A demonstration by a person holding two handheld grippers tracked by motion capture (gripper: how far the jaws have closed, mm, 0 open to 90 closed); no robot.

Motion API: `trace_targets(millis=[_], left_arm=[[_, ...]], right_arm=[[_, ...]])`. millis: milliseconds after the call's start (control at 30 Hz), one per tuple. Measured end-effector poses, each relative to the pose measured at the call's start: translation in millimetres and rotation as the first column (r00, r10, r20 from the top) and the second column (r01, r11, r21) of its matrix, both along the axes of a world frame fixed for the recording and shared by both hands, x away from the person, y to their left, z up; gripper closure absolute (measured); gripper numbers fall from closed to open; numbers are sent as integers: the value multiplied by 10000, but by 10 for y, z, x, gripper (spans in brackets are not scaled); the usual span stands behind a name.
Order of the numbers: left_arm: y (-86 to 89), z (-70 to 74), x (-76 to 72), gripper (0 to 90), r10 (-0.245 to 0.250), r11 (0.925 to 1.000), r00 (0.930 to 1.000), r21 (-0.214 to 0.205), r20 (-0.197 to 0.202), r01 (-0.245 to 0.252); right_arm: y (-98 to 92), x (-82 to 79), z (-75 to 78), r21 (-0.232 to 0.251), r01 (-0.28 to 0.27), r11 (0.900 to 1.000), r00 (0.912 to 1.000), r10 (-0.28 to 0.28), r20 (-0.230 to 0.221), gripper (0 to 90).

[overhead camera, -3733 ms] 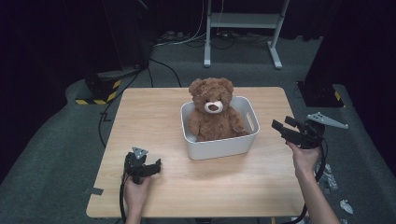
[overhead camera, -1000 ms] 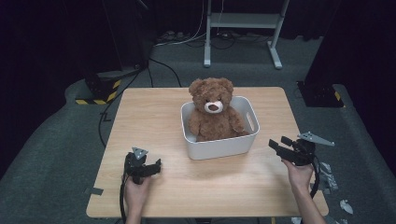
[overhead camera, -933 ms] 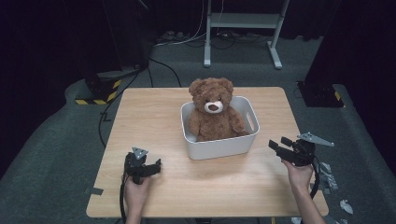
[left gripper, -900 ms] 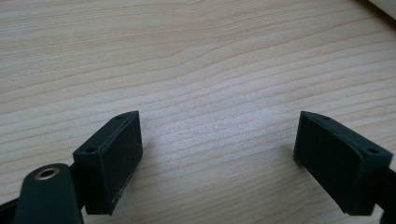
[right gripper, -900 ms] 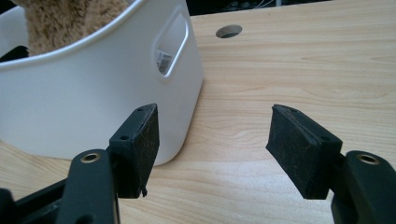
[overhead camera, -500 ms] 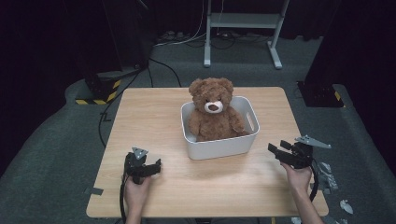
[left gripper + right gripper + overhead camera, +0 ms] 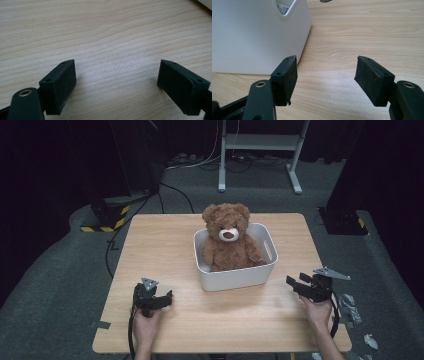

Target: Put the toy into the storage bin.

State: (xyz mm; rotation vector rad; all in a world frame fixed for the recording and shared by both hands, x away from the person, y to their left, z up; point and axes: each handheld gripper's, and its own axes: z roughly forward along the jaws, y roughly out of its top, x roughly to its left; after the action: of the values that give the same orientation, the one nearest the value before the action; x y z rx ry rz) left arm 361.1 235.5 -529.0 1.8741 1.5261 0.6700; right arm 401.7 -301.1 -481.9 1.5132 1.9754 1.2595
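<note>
A brown teddy bear (image 7: 228, 239) sits upright in a white plastic bin (image 7: 240, 277) at the middle of the wooden table (image 7: 165, 240). My left gripper (image 7: 164, 298) rests low over the table's front left, open, with bare wood between its pads (image 7: 116, 85). My right gripper (image 7: 296, 284) is at the front right, just right of the bin, open and holding nothing. In the right gripper view the bin's white wall (image 7: 254, 37) stands close on the left of the jaws, and the right gripper (image 7: 325, 80) hangs low over the wood.
A metal stand (image 7: 260, 150) and cables lie on the floor beyond the table. A black base with yellow-black stripes (image 7: 107, 215) sits at the far left. Crumpled scraps (image 7: 350, 305) lie on the floor by the table's right front corner.
My right gripper has sunk and come toward the front edge, ending lower beside the bin. The left gripper, the bear and the bin have stayed put.
</note>
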Motion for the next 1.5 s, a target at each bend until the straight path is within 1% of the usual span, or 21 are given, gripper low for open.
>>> trace_targets(millis=[67,133,167,200,467,500,567,667,767,867,900,967,1033,1067,1267,1300,1400,1433,1500], left_arm=[[-3,-2,0,153,13,10000,10000,-51,-6,-13],[0,0,0,153,3,10000,10000,-2,1,-3],[-1,0,0,153,7,10000,10000,-7,0,-7],[-1,-1,0,153,10,10000,10000,-19,-2,-10],[0,0,0,153,2,10000,10000,-2,1,-2],[0,0,0,153,1,10000,10000,-2,2,-1],[0,0,0,153,1,10000,10000,0,2,-1],[0,0,0,153,2,10000,10000,-3,2,-2],[0,0,0,153,3,10000,10000,-2,2,-3],[0,0,0,153,0,10000,10000,0,0,0],[0,0,0,153,2,10000,10000,-1,3,-2],[0,0,0,153,-2,10000,10000,1,0,2],[0,0,0,153,0,10000,10000,-2,2,0],[0,0,0,153,0,10000,10000,-2,2,0],[0,0,0,153,1,10000,10000,-1,3,-1],[0,0,0,153,2,10000,10000,-3,2,-2],[0,0,0,153,1,10000,10000,-2,2,-1],[0,0,0,153,1,10000,10000,0,2,-1],[0,0,0,153,1,10000,10000,-2,2,-1]], right_arm=[[-2,3,-7,-12,3,10000,10000,-3,-32,338],[4,7,-28,10,44,10000,9999,-44,-118,339],[4,11,-36,-59,14,10000,10000,-15,-77,338],[16,15,-53,-84,32,10000,9999,-33,-168,338],[48,52,-95,-258,-5,9997,9997,-2,-263,338],[64,62,-109,-332,-35,9994,9993,22,-384,338],[70,70,-119,-337,-38,9994,9994,27,-340,338],[89,77,-129,-303,-13,9995,9992,0,-407,339],[108,95,-151,-369,-21,9993,9992,6,-403,339],[115,105,-161,-474,-62,9989,9989,40,-466,338],[129,114,-177,-589,-82,9982,9989,54,-467,338],[140,114,-181,-543,-21,9985,9987,-7,-509,338],[146,123,-191,-748,-54,9972,9990,20,-454,339],[149,122,-191,-753,-58,9971,9985,17,-541,339],[182,134,-219,-958,7,9954,9984,-61,-563,339],[181,134,-219,-1001,-53,9950,9979,-11,-645,339],[191,147,-236,-1117,-73,9937,9985,11,-555,339],[199,145,-237,-1102,-34,9939,9980,-36,-633,339],[209,151,-248,-1180,-24,9930,9981,-48,-612,339]])
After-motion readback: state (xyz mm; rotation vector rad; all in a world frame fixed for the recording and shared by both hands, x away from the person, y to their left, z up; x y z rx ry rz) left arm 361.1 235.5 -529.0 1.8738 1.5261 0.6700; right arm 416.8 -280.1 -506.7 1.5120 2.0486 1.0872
